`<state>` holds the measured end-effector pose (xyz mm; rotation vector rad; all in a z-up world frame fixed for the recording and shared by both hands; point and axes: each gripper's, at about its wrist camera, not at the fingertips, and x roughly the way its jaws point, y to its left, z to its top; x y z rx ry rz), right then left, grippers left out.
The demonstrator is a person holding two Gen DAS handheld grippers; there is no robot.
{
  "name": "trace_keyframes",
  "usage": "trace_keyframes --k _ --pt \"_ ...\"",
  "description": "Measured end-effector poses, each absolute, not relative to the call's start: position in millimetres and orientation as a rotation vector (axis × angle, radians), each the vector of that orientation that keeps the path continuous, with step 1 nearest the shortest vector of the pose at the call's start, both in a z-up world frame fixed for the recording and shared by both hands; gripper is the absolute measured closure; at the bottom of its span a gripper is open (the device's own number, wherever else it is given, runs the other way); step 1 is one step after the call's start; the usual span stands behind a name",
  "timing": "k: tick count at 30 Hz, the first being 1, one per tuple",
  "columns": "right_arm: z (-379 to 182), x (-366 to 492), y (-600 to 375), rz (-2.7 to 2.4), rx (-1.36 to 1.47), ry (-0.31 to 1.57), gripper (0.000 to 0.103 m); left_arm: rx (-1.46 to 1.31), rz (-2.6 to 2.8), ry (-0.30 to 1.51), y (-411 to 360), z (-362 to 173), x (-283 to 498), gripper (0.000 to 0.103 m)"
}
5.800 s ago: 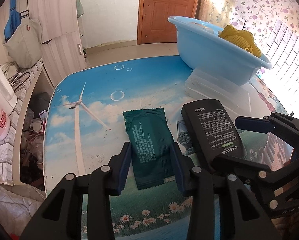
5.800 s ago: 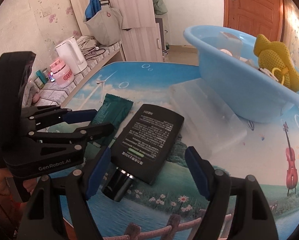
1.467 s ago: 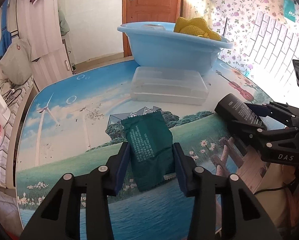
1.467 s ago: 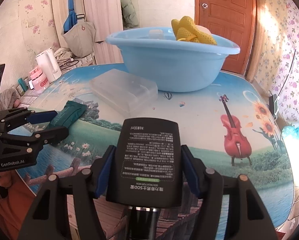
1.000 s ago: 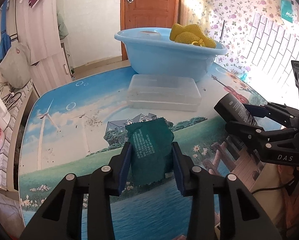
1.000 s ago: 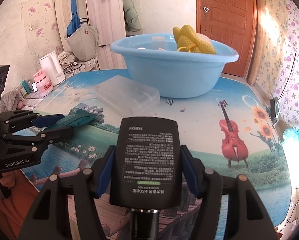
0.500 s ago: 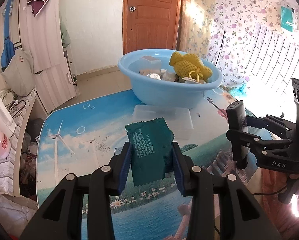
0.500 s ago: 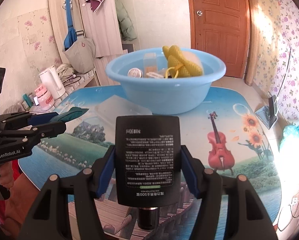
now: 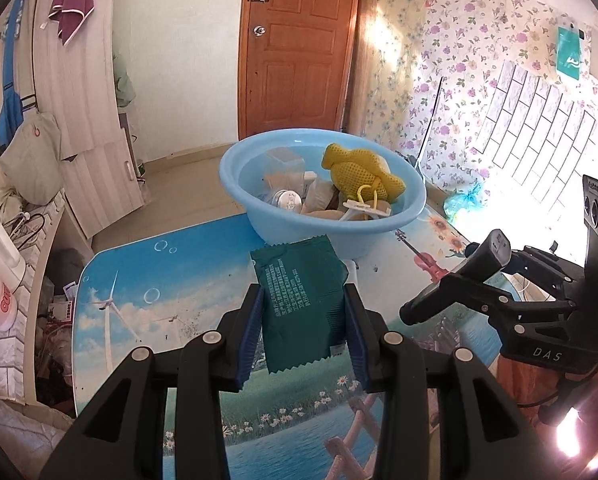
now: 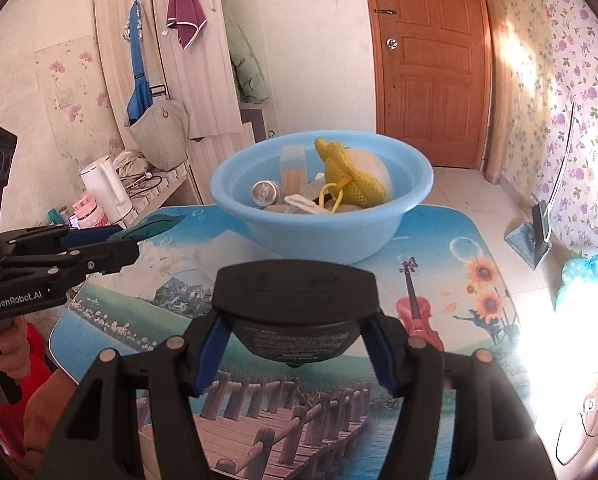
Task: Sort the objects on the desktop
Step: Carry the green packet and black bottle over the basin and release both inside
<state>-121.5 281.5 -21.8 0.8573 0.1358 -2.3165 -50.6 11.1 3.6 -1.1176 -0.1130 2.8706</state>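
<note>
Nearest, the left gripper (image 9: 303, 322) clamps a green packet (image 9: 301, 300) by its long edges between blue pads, clear of the table (image 9: 147, 280). Likewise the right gripper (image 10: 297, 346) pinches a black bottle (image 10: 295, 304) by its flat sides. Beyond both sits the blue basin (image 10: 319, 236), holding a yellow sponge (image 10: 347, 178).

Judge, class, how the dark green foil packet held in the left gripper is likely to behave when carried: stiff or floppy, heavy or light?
The dark green foil packet looks fairly floppy: its surface is creased between the left gripper pads. It is probably light, since it stands out unsupported without drooping. Its smooth wrapper might slip if squeezed loosely.
</note>
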Motion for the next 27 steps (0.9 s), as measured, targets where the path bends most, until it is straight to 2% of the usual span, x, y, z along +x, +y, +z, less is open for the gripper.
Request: trace_keyframes --k 20,27 --pt "31.5 -157.8 279.3 -2.350 0.697 0.066 0.042 -1.050 2.873 -0.040 18.2 24.6 -106.8 0.066" --pt "52.7 -185.1 267.6 -2.364 0.623 0.066 0.042 -1.069 2.855 -0.061 16.4 12.4 -139.4 0.066"
